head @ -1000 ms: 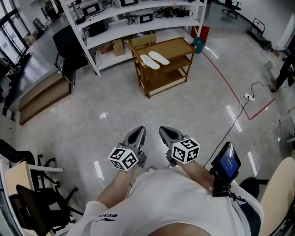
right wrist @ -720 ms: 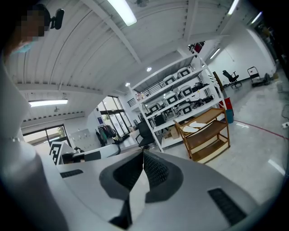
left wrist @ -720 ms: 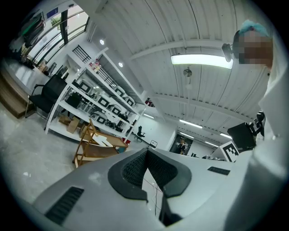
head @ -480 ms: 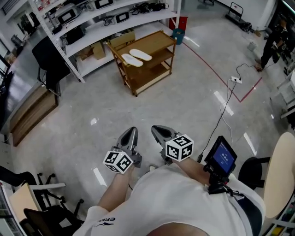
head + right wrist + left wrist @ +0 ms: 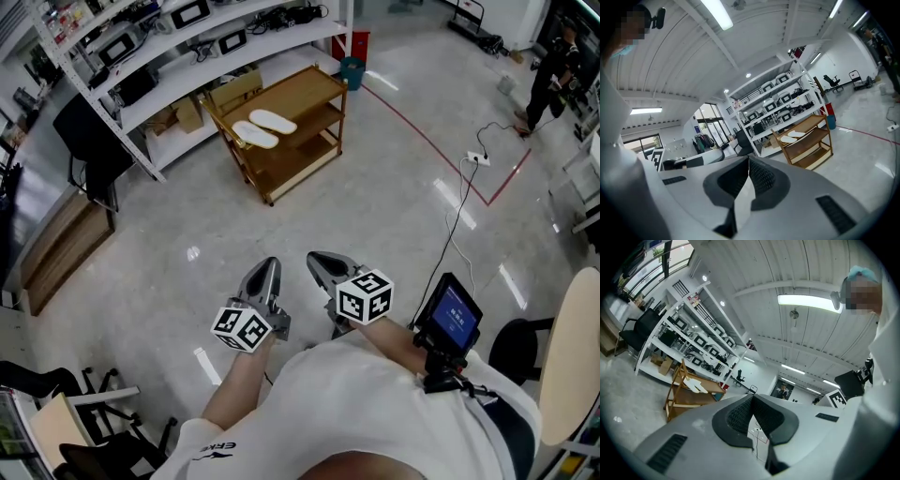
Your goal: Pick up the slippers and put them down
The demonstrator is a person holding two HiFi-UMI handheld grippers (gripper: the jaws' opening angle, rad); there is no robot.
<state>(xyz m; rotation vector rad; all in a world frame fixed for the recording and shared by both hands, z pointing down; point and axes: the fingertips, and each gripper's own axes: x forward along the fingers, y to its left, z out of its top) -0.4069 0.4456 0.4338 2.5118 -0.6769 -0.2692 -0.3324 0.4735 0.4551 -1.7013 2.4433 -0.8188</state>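
Slippers [image 5: 264, 128] on the cart [image 5: 323, 90] risk being pushed off if left tool [image 5: 267, 266] and right tool [image 5: 317, 259], both clenched empty, arrive unopened.

Lab, equipment-laden shelving [image 5: 178, 42], office chairs [image 5: 89, 145]

White slippers [image 5: 255, 135] atop wooden cart [image 5: 314, 90], left tool [image 5: 267, 266], right tool [image 5: 318, 259], jaws together, above floor [image 5: 375, 211]
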